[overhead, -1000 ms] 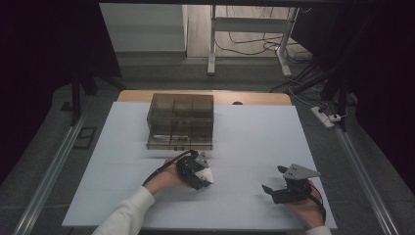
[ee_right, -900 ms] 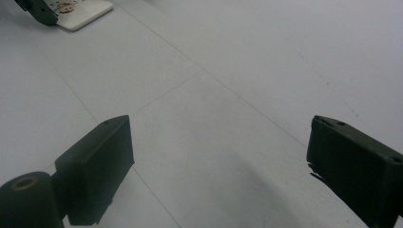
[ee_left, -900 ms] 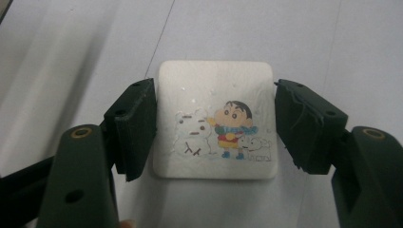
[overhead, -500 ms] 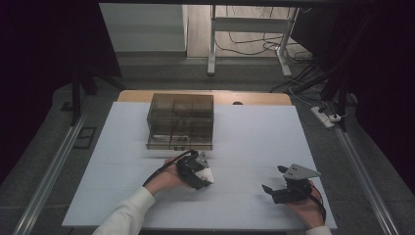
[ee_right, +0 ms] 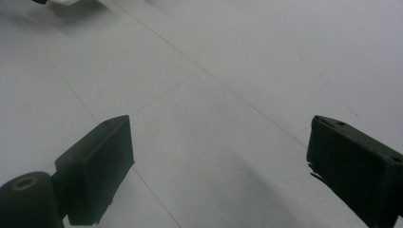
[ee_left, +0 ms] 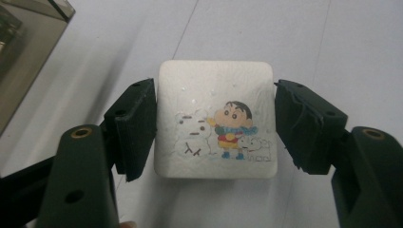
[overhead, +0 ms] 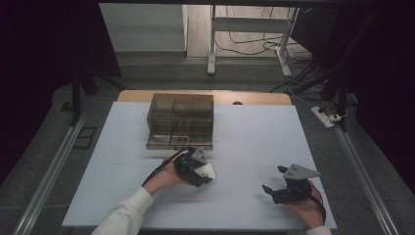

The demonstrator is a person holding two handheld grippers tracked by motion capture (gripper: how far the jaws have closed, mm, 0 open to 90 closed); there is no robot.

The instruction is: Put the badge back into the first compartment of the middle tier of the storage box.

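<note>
At 6 o'clock of the smoky transparent plastic organizer box point(overhead: 180, 120), my left gripper point(ee_left: 215, 126) pinches a white square cartoon-printed block point(ee_left: 216, 124); right gripper point(ee_right: 216, 161) spread, over white table point(ee_right: 247, 71).

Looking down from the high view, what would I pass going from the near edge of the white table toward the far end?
Right gripper, black with a grey three-cornered plate, fingers apart → left gripper, its fingers shut on a white rounded-square block with a cartoon picture → smoky translucent plastic drawer box → bare wooden table edge.
</note>
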